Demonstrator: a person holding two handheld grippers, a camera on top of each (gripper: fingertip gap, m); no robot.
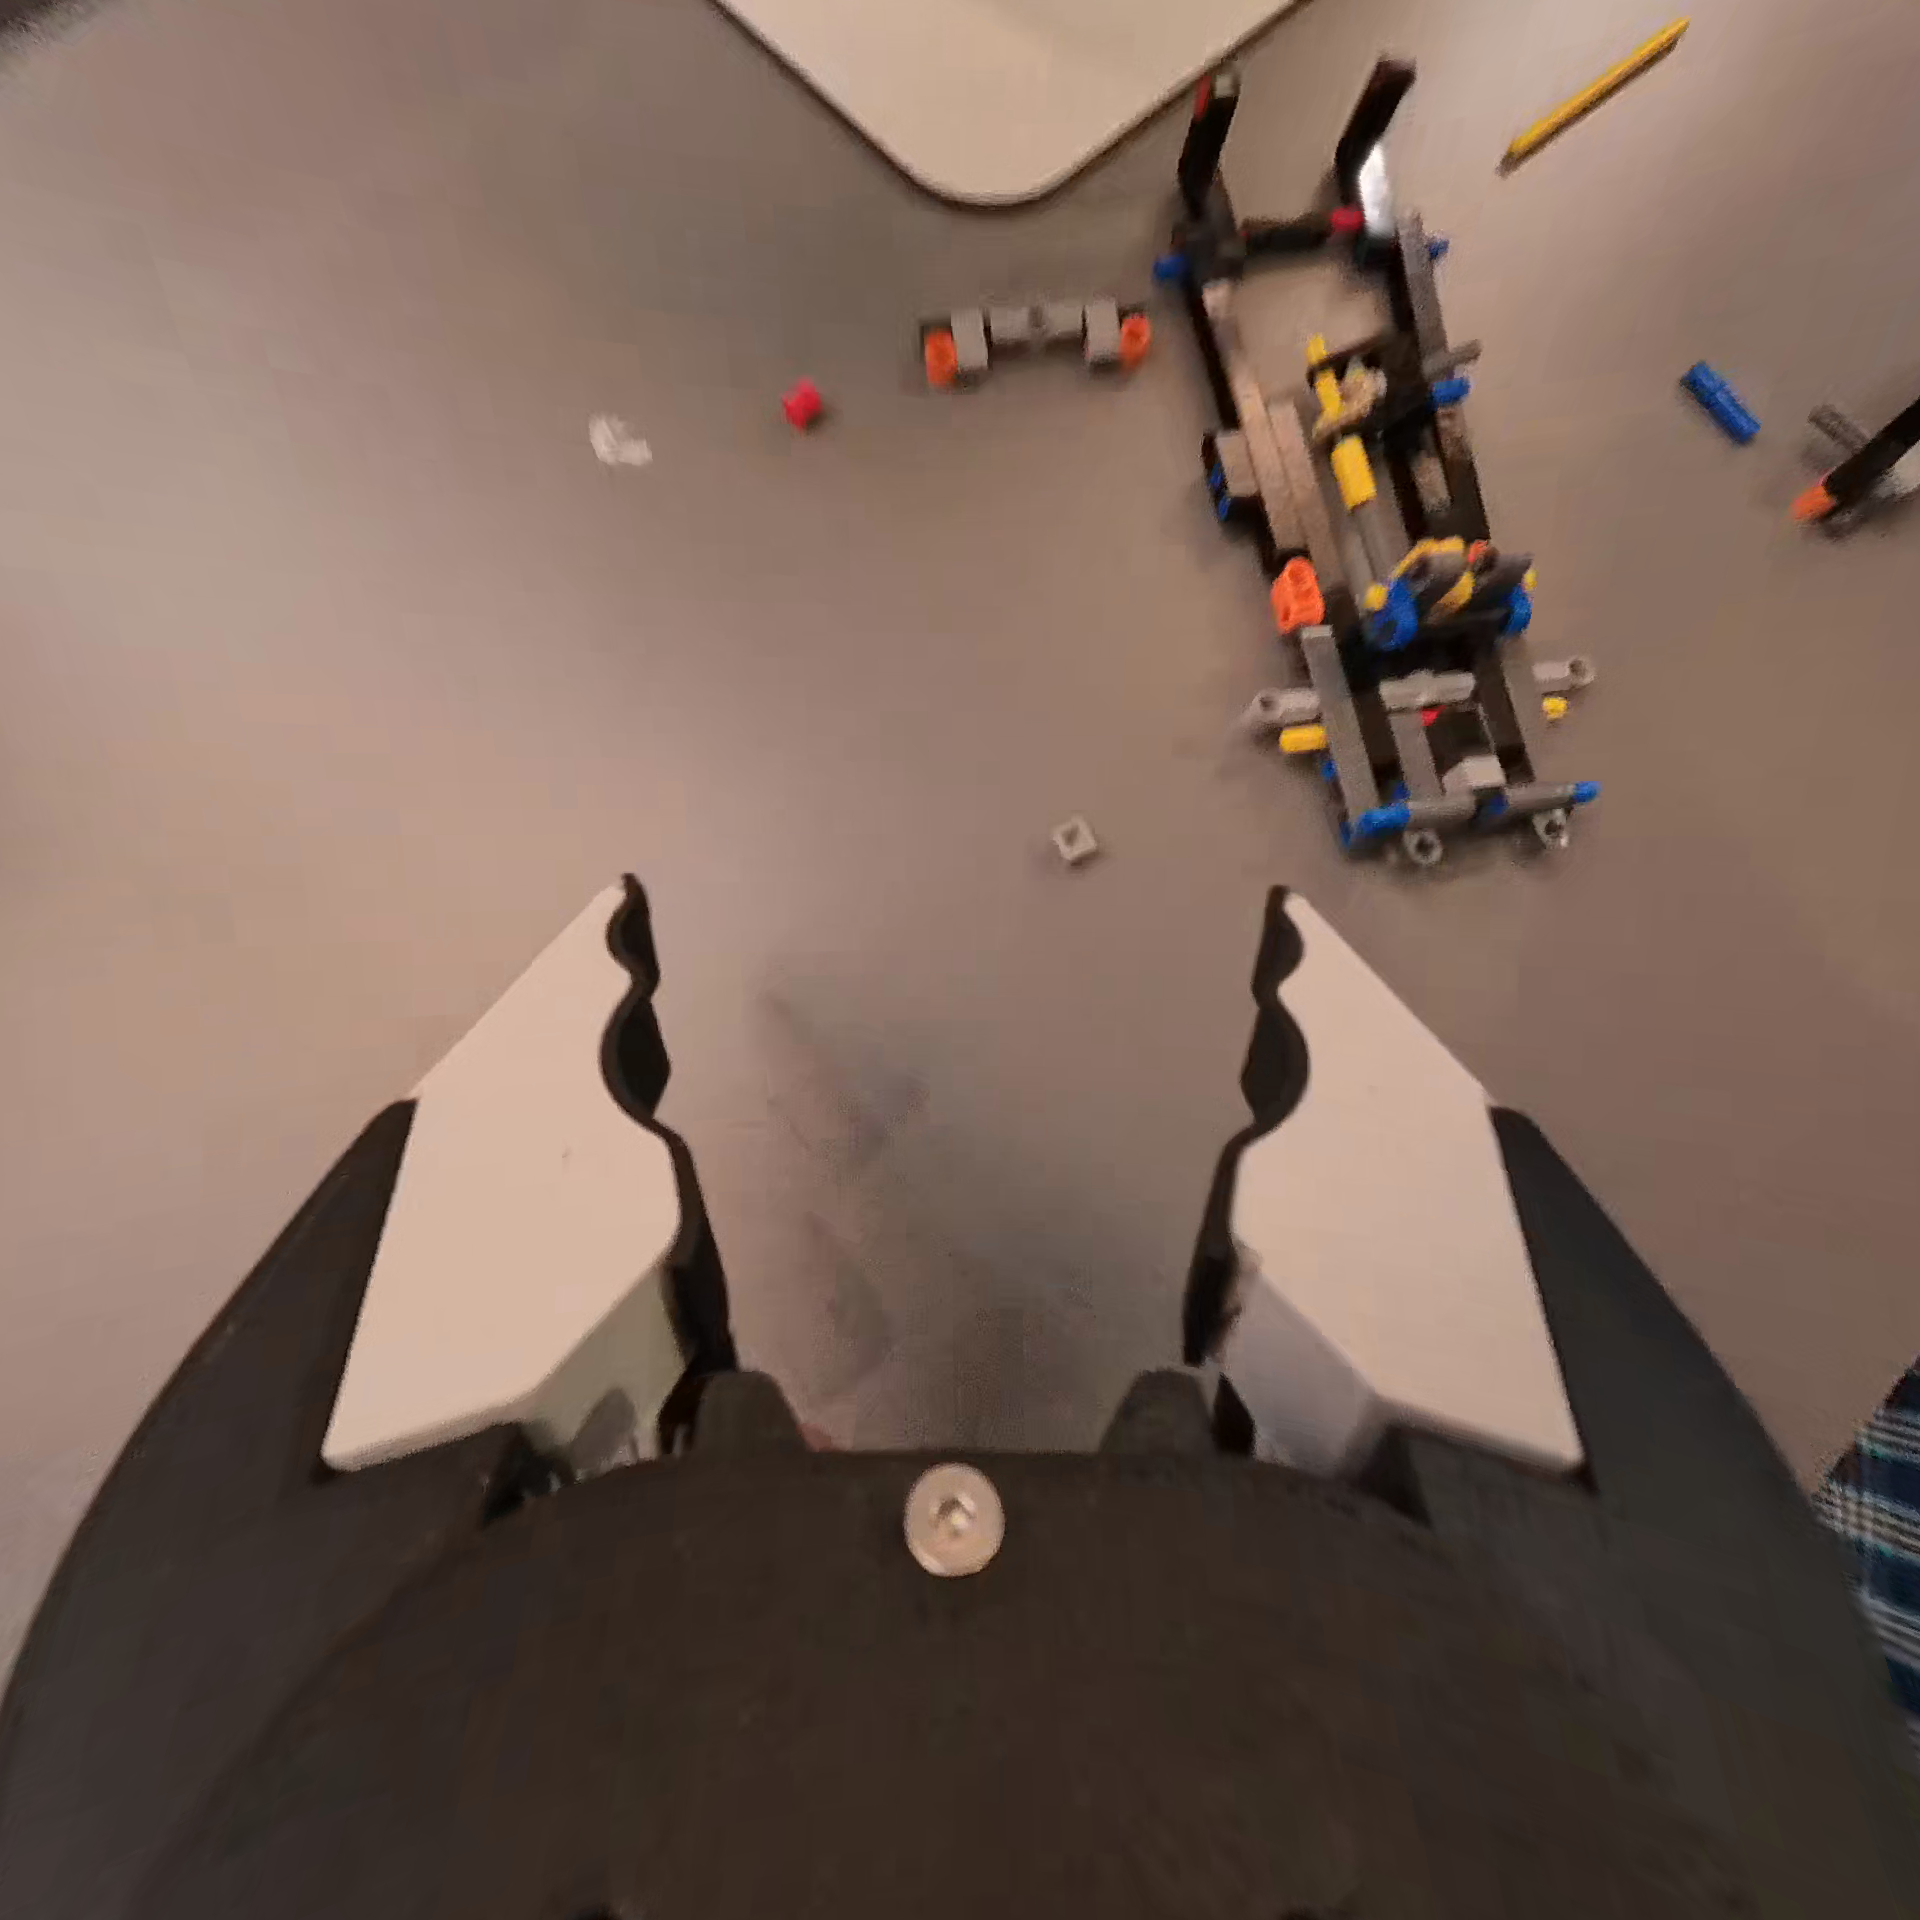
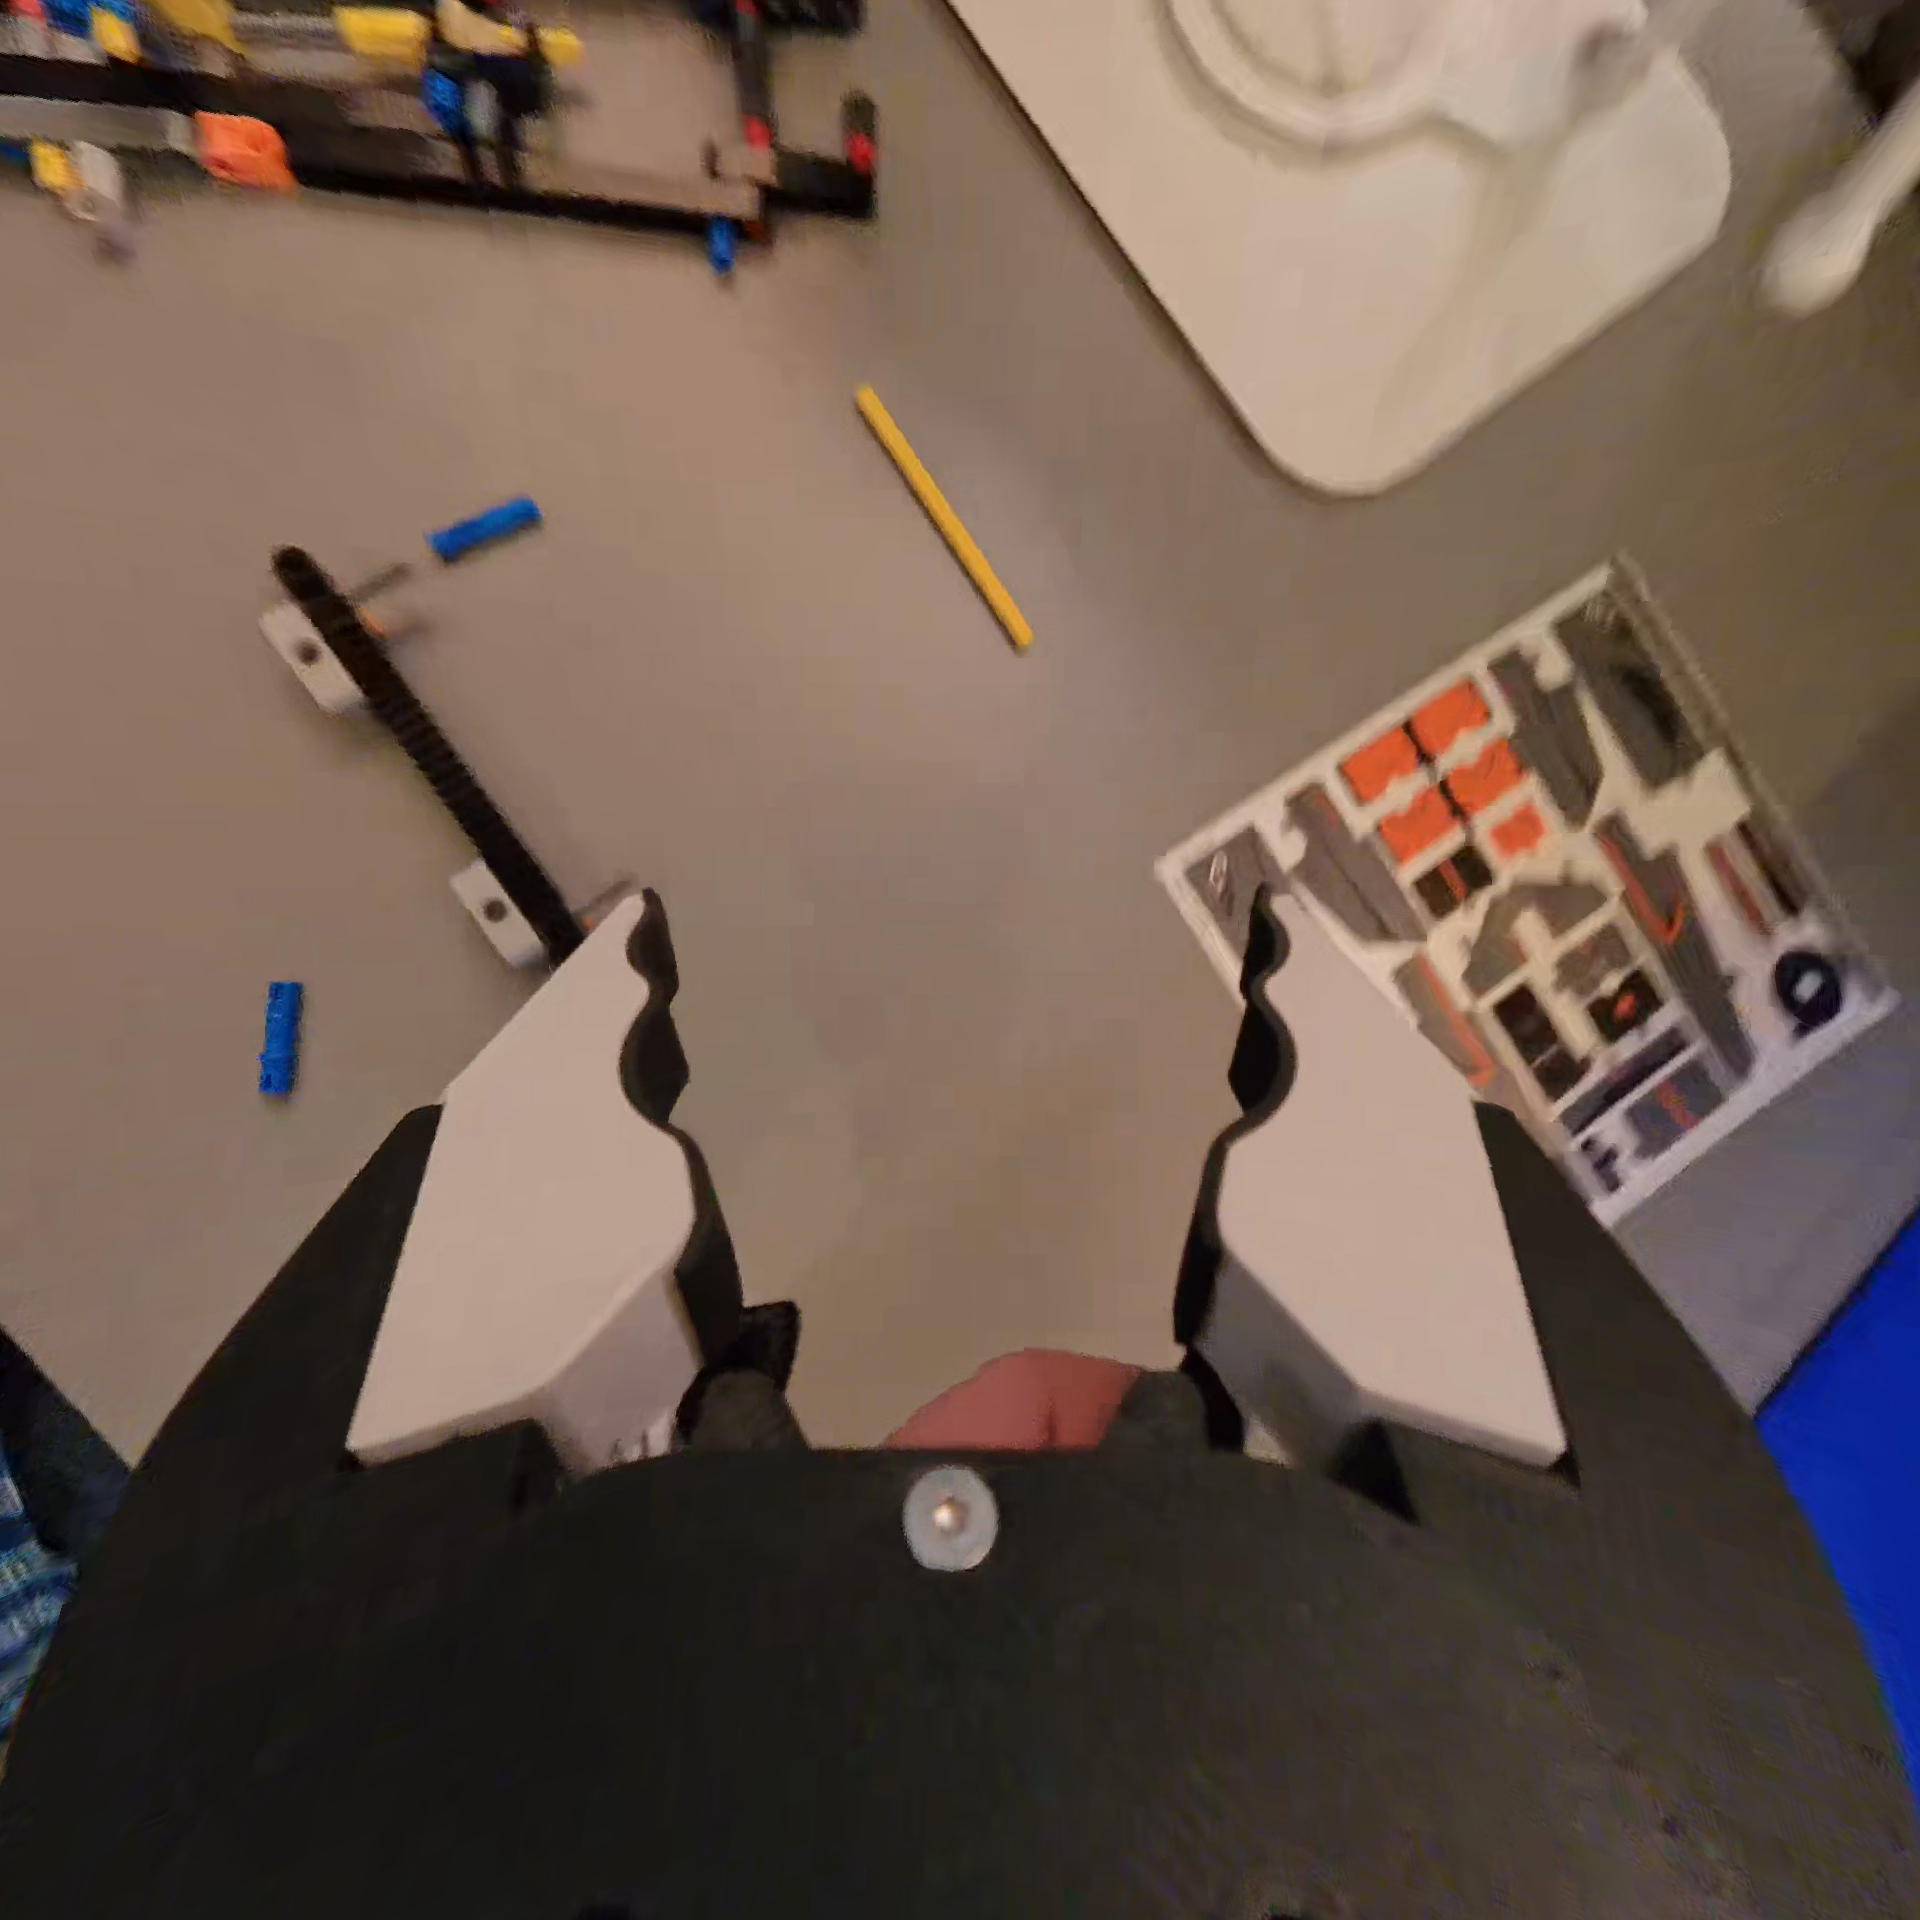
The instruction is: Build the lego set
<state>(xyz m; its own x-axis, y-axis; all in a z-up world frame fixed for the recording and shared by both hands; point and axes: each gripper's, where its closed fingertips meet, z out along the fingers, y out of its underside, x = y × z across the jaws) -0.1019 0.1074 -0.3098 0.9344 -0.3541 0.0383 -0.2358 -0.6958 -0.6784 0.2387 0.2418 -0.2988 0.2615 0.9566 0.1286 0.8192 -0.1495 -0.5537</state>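
A long black and grey lego chassis [image 1: 1361, 499] with yellow, blue and orange parts lies on the grey table at the upper right of the left wrist view; its edge also shows at the top left of the right wrist view [image 2: 416, 135]. My left gripper [image 1: 951, 894] is open and empty, above bare table, left of and nearer than the chassis. My right gripper [image 2: 951, 904] is open and empty. A black toothed lego beam with grey blocks [image 2: 416, 748] lies just left of its left fingertip.
Loose parts lie around: a grey and orange axle piece [image 1: 1034, 338], a red piece [image 1: 802, 403], a small grey piece [image 1: 1076, 837], a yellow rod [image 2: 943, 516], two blue pins [image 2: 485, 528] [image 2: 280, 1037]. A sticker sheet [image 2: 1558, 883] lies right. A white board [image 2: 1403, 208] lies beyond. To reach the small grey piece [image 1: 1076, 837] in a straight line is about 4 cm for my left fingers, about 30 cm for my right.
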